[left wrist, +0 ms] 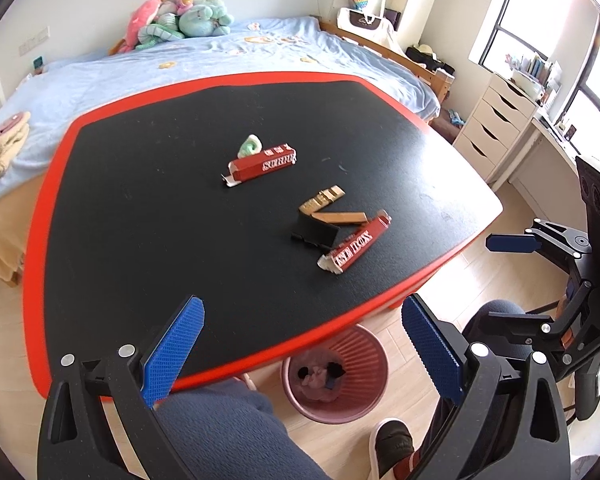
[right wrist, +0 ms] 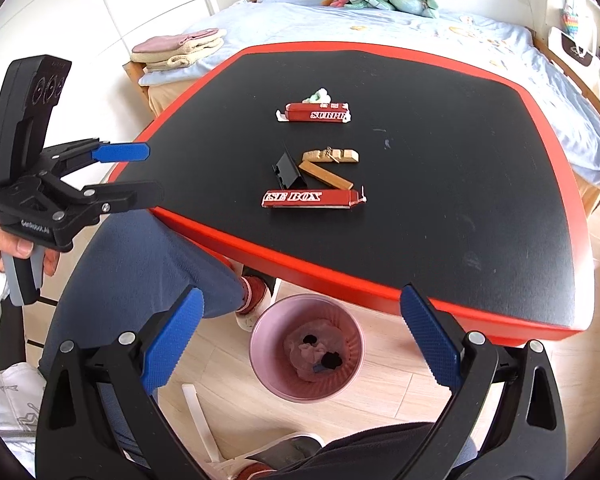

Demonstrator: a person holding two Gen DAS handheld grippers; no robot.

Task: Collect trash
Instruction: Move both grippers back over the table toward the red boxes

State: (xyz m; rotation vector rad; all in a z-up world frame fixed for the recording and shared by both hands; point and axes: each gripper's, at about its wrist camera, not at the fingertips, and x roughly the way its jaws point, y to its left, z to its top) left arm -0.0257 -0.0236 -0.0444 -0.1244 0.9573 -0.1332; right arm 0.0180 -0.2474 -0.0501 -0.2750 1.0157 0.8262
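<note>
Trash lies on a black table with a red rim (left wrist: 44, 216) (right wrist: 420, 284): a red "SURPRISE" box (left wrist: 263, 163) (right wrist: 318, 112) with a pale green and white wad (left wrist: 250, 145) (right wrist: 319, 96) behind it, a second red box (left wrist: 354, 247) (right wrist: 310, 199), a black folded piece (left wrist: 314, 230) (right wrist: 287, 172), and tan pieces (left wrist: 324, 199) (right wrist: 330, 156). A pink bin (left wrist: 336, 372) (right wrist: 306, 346) stands on the floor below the table edge, with trash inside. My left gripper (left wrist: 302, 354) (right wrist: 140, 172) is open and empty. My right gripper (right wrist: 300, 338) (left wrist: 512, 244) is open and empty above the bin.
A bed with a blue sheet (left wrist: 180, 68) (right wrist: 380, 24) stands behind the table, with plush toys (left wrist: 180, 20) and folded towels (right wrist: 180, 50). White drawers (left wrist: 496, 120) stand at the right by the window. The person's legs (left wrist: 228, 432) and slippered feet (right wrist: 256, 296) are beside the bin.
</note>
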